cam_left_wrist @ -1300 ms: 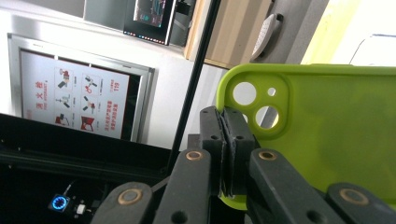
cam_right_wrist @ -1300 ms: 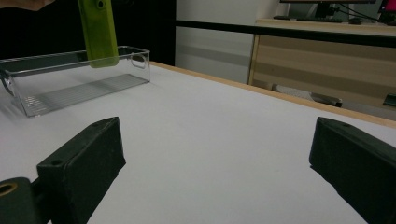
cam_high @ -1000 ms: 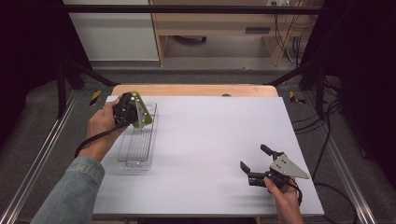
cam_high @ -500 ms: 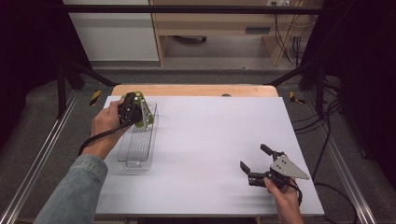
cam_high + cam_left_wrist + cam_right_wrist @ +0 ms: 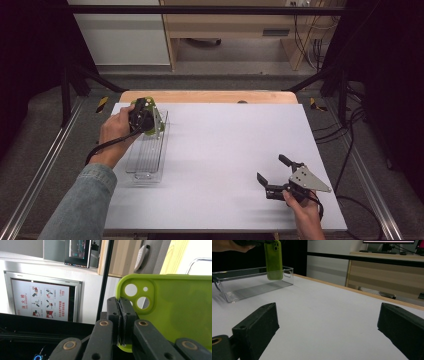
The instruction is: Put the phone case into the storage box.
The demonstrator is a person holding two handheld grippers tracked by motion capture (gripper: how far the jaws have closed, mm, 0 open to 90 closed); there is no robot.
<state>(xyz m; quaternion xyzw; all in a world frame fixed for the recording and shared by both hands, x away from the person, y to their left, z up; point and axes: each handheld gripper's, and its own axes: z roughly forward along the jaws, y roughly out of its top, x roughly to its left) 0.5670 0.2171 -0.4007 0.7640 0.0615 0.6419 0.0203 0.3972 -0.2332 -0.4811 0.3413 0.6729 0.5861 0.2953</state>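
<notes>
Your left gripper [image 5: 150, 118] is clamped on the edge of the green phone case [image 5: 172, 312], its pads pinched tight just beside the camera cut-outs. The case hangs upright below your left hand [image 5: 116, 132], its lower end over the far part of the clear tray [image 5: 145, 160]; from the right gripper view it seems to dip just inside the tray's wall [image 5: 254, 271], though you cannot tell whether it touches the ribbed floor.

Expect the case to be very light and bendy: a thin shell of soft rubbery material that will flex if you push it against anything. It should not slip much between the pads, and it is in no way fragile. The rim near the camera corner is a sound place to hold, since the shell is stiffest there.

Your right gripper [image 5: 274, 175] rests low on the white table [image 5: 225, 150], well apart from the tray, jaws spread wide with nothing between them.
</notes>
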